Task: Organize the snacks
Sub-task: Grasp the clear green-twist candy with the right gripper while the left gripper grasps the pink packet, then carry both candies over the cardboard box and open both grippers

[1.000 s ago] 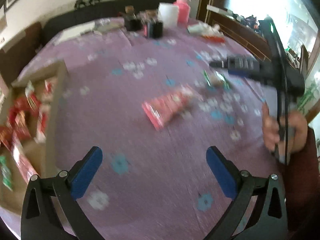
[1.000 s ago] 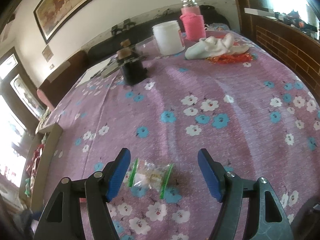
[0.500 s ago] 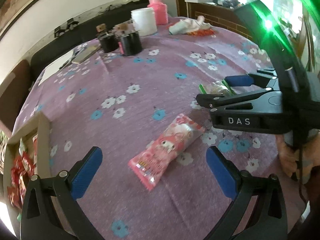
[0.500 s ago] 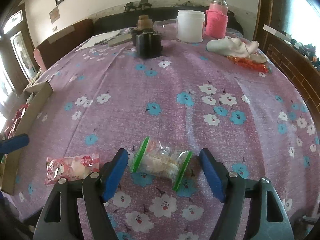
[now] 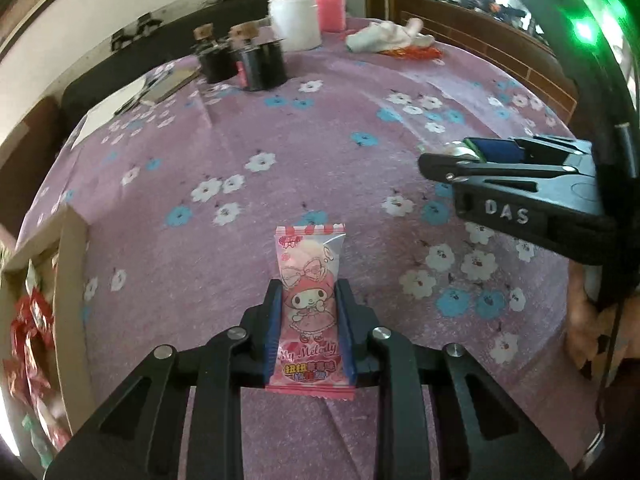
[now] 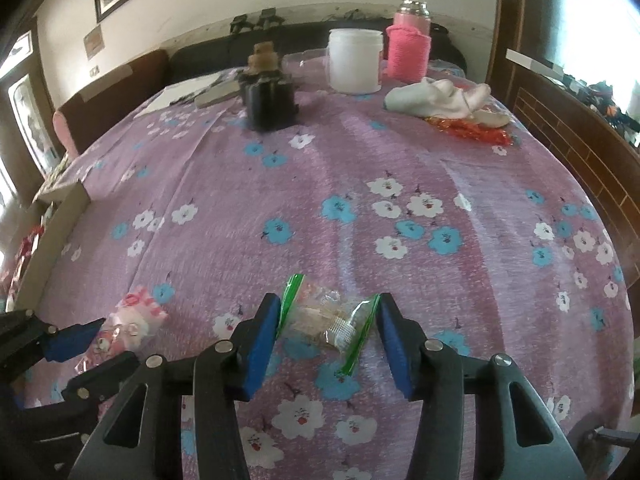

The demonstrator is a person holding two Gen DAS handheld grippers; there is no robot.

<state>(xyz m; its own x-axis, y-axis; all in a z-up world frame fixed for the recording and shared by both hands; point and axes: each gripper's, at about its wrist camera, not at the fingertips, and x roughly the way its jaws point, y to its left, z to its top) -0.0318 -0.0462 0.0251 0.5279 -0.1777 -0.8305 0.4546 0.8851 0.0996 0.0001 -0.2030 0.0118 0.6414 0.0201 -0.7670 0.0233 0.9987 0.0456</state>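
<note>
My left gripper (image 5: 309, 292) is shut on a pink My Melody snack pack (image 5: 310, 284), which lies lengthwise between its blue pads on the purple flowered tablecloth. The same pack (image 6: 134, 318) and left gripper (image 6: 92, 340) show at the lower left of the right wrist view. My right gripper (image 6: 326, 314) has its jaws partly closed around a clear snack pack with green ends (image 6: 330, 314); the left pad touches one green end, the right pad stands at the other. The right gripper (image 5: 452, 156) also shows at the right of the left wrist view.
A cardboard box with red snack packs (image 5: 60, 280) stands at the table's left edge (image 6: 48, 236). At the far end stand dark jars (image 6: 270, 94), a white tub (image 6: 354, 60), a pink bottle (image 6: 408, 50), a white cloth (image 6: 438, 98) and papers (image 5: 136, 96).
My left gripper has moved onto the pink pack and shut on it. My right gripper's jaws have narrowed around the clear green-ended pack.
</note>
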